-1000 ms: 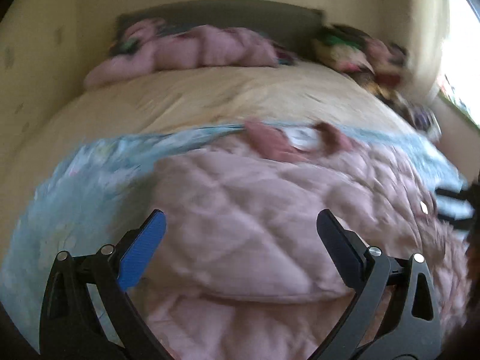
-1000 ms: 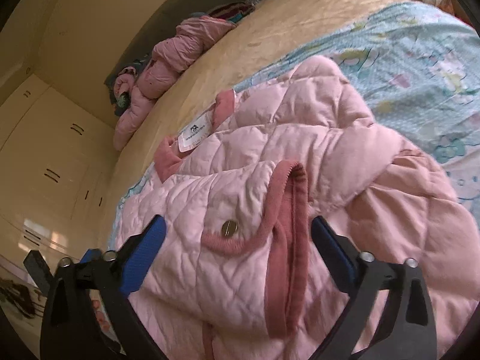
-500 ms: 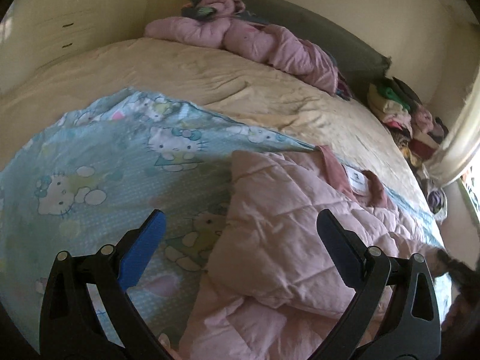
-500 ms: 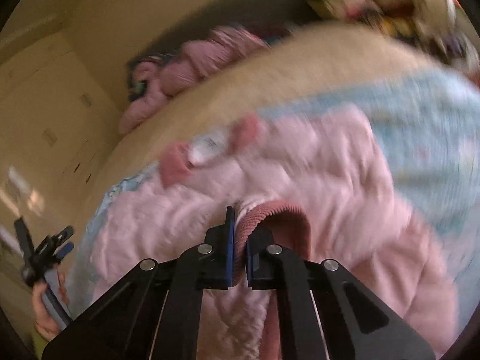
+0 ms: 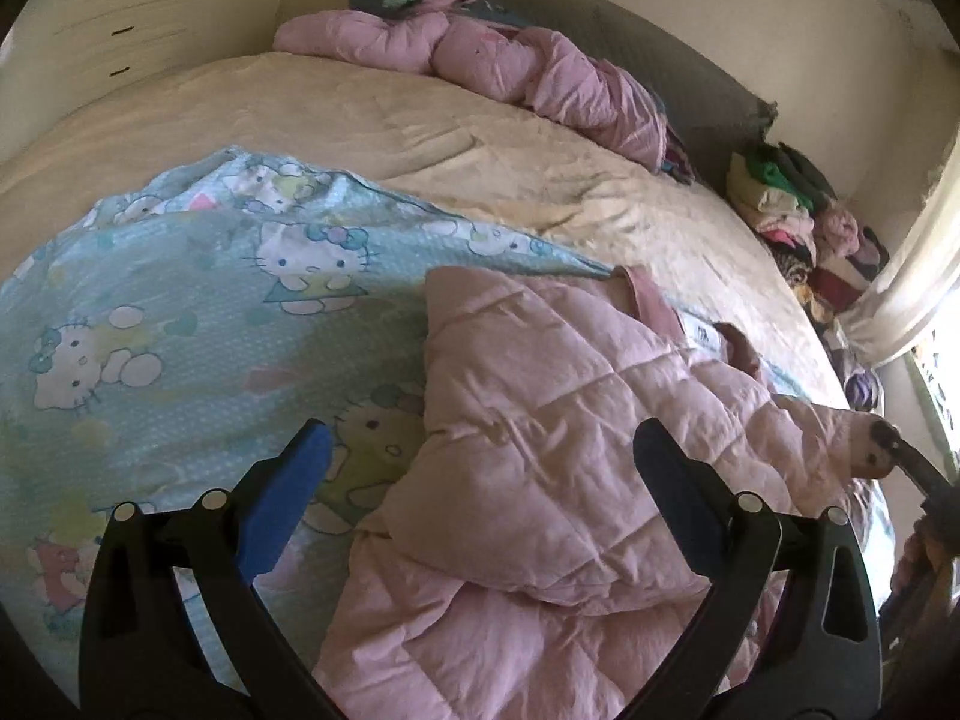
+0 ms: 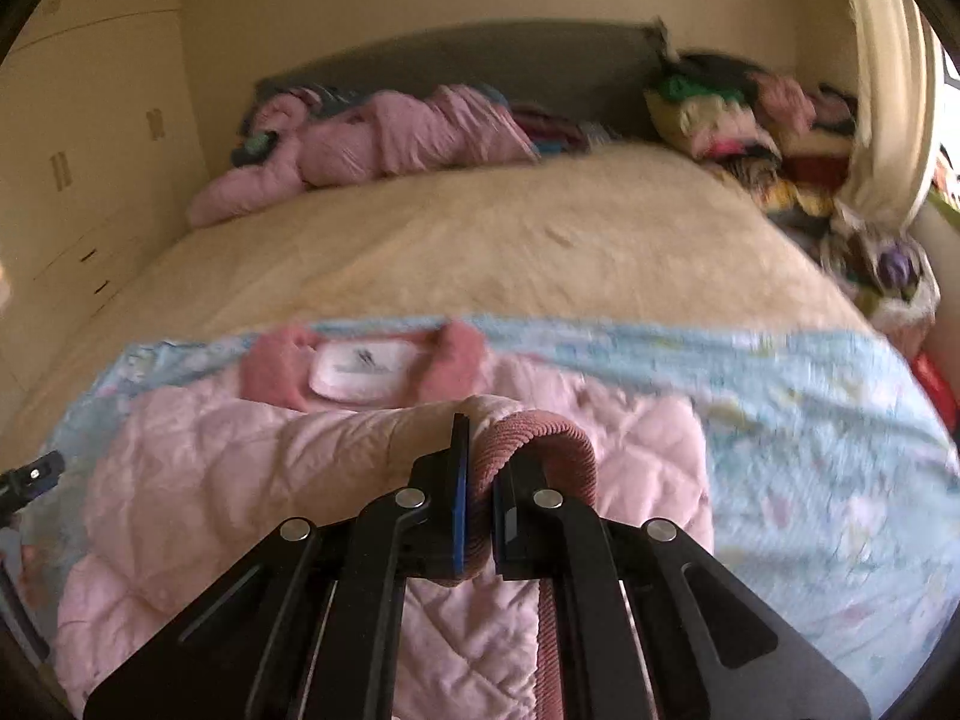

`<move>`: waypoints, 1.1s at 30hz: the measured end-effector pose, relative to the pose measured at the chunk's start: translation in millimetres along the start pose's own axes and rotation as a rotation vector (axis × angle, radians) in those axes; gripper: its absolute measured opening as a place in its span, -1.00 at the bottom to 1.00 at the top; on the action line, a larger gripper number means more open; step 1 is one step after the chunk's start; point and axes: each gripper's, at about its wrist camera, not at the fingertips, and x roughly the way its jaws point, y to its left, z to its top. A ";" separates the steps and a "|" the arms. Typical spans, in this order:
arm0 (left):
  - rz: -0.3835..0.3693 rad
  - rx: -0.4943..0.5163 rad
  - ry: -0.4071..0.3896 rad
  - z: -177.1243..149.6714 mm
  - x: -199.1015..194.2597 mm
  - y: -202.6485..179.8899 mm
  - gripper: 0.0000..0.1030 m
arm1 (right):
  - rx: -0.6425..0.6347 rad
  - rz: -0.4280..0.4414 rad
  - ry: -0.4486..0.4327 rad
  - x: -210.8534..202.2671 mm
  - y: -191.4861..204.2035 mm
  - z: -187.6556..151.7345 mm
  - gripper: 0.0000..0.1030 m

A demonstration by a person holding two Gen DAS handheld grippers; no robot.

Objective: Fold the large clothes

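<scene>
A pale pink quilted jacket (image 5: 558, 432) with a darker pink ribbed collar (image 6: 456, 354) and a white label (image 6: 360, 369) inside the neck lies on a light blue cartoon-cat printed sheet (image 5: 198, 312), which is spread over the near part of a bed with a cream blanket (image 5: 372, 120). In the left wrist view the jacket is bunched and partly doubled over itself, its left edge resting on the sheet and its collar pointing toward the head of the bed.

The right tool (image 6: 478, 498) is clamped on the jacket's dark pink ribbed trim (image 6: 540, 444): the two black fingers with blue pads are pressed close together, with a fold of the ribbed band squeezed between them and arching up over the right finger. The gripped fold sits above the rest of the jacket, in front of the collar.

The left tool (image 5: 480, 450) is spread wide apart and holds nothing; its left blue pad (image 5: 288, 498) hangs over the sheet and its right finger over the quilted fabric.

At the head of the bed, against a grey headboard (image 5: 660, 54), lies a rumpled pink padded garment (image 5: 480, 54). A heap of mixed coloured clothes (image 5: 792, 216) is piled beside the bed near a cream curtain (image 5: 906, 276). Cream wardrobe doors (image 6: 78, 168) stand on the other side.
</scene>
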 end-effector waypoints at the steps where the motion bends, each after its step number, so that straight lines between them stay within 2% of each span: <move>1: -0.001 0.008 -0.002 -1.0 1.4 -2.5 0.84 | 0.016 -0.003 0.008 5.9 -3.5 -3.4 -0.90; 4: 0.021 0.045 -0.013 -4.3 4.3 -12.4 0.84 | 0.057 -0.009 0.024 19.7 -11.9 -11.6 -0.89; 6: 0.043 0.078 -0.020 -5.8 5.7 -19.0 0.84 | 0.087 -0.011 0.047 26.9 -15.4 -18.1 -0.78; 7: 0.042 0.088 -0.020 -5.9 6.1 -21.1 0.84 | 0.115 -0.021 0.067 29.2 -18.8 -21.1 -0.55; 8: 0.034 0.096 -0.025 -6.0 5.3 -23.2 0.84 | 0.140 -0.024 0.076 28.2 -20.5 -21.2 -0.08; 10: 0.018 0.103 -0.039 -5.2 3.0 -26.2 0.84 | 0.217 -0.024 0.068 17.1 -26.9 -22.5 0.45; 12: -0.010 0.114 -0.058 -4.9 0.1 -30.8 0.84 | 0.261 -0.065 0.003 -6.1 -31.2 -19.5 0.45; 14: -0.021 0.134 -0.063 -5.0 0.4 -38.1 0.84 | 0.214 -0.071 -0.056 -23.3 -18.9 -15.0 0.45; 15: -0.024 0.143 -0.059 -5.3 1.5 -41.2 0.84 | 0.174 -0.045 -0.072 -29.1 -7.4 -12.9 0.45; 17: -0.048 0.167 -0.038 -7.6 4.7 -49.0 0.82 | 0.096 0.036 -0.064 -32.2 18.1 -10.3 0.46; 20: -0.067 0.200 0.018 -14.7 16.8 -57.3 0.68 | 0.028 0.129 -0.013 -27.5 51.4 -11.3 0.51; 21: -0.061 0.211 0.062 -18.8 25.7 -58.4 0.62 | 0.020 0.147 -0.007 -26.5 58.3 -12.0 0.54; 23: -0.018 0.262 0.097 -28.2 37.4 -60.9 0.60 | -0.004 0.174 0.011 -23.0 73.5 -12.9 0.58; 28: 0.005 0.269 0.145 -36.2 51.8 -57.5 0.62 | -0.087 0.168 0.044 -12.2 100.5 -16.2 0.62; 33: -0.003 0.269 0.148 -40.6 52.2 -54.1 0.62 | -0.196 0.060 0.110 16.7 111.8 -27.6 0.64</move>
